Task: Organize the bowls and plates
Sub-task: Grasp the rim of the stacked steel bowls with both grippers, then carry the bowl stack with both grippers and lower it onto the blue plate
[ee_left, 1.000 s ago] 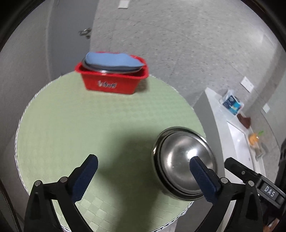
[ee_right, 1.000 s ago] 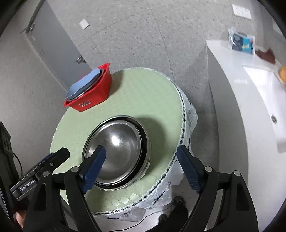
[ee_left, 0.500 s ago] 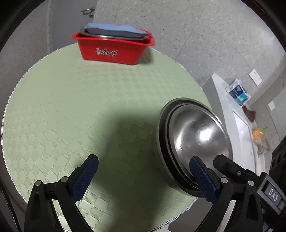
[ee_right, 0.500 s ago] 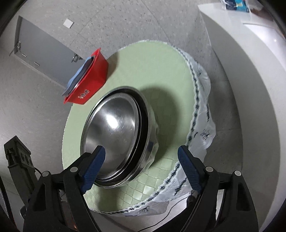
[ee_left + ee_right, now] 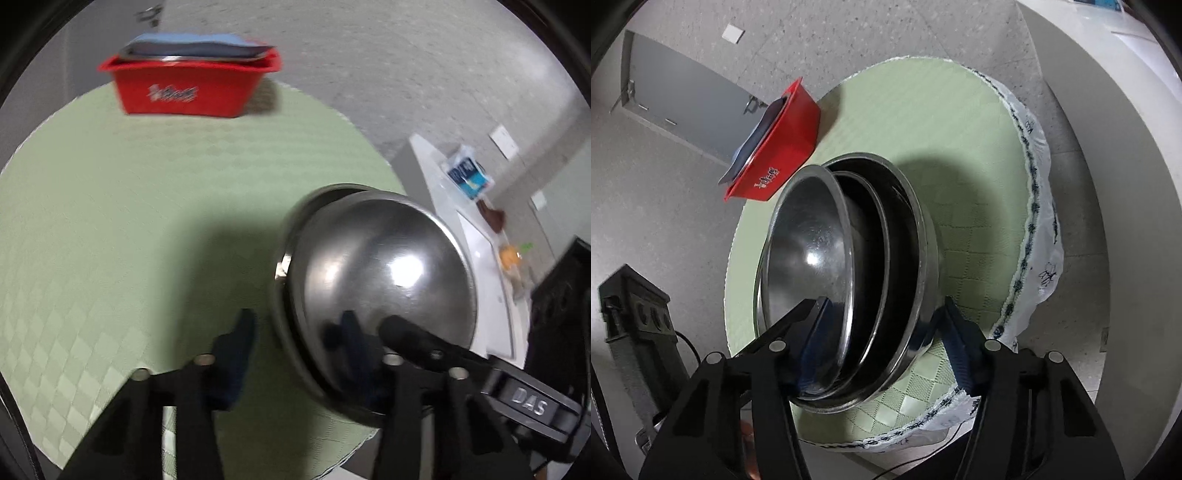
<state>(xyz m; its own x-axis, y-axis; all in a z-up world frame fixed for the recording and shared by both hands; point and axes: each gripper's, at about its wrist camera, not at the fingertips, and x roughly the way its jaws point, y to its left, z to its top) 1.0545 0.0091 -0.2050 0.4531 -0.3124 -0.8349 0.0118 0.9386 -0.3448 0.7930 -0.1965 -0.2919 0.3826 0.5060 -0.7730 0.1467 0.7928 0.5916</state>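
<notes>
Item: nested steel bowls, gripped from both sides near the table's front edge.

From left to right of the bowls (image 5: 373, 295): our left gripper (image 5: 295, 354) had narrowed from wide open to straddle the near rim, seemingly pinching it; half a second before we held both tools apart. Our right gripper (image 5: 882, 332) now bracketed the stack, one pad inside, one against the outer wall. The top bowl (image 5: 805, 266) had tipped up, so separation had begun. Beyond the bowls sat the red bin (image 5: 188, 88), its white lettering unreadable; "DAS" showed on the tool.
</notes>
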